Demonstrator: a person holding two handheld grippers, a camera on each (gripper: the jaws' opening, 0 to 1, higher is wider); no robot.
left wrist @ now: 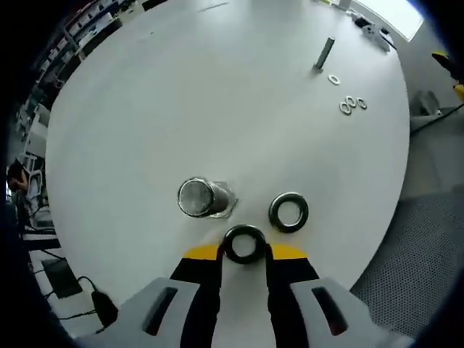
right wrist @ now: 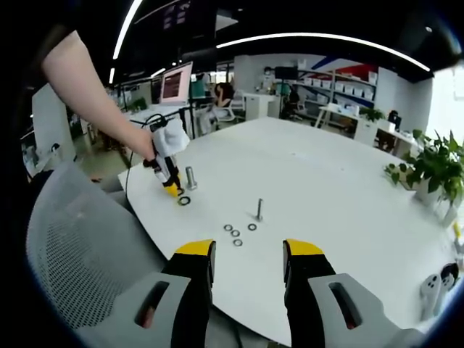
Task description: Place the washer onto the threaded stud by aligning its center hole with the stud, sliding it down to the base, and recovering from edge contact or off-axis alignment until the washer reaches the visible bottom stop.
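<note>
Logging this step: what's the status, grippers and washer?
Left gripper shut on a washer, beside the big stud. Right gripper open, empty. Second washer lying flat nearby; nothing blocking.

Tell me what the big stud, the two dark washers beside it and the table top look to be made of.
Stud: probably steel, bright silvery with a dull sheen. Washer in the left gripper jaws and loose washer: dark, slightly glossy rings, perhaps blackened metal or rubber; the look leaves it open. Table: smooth matte white, likely laminate.
</note>
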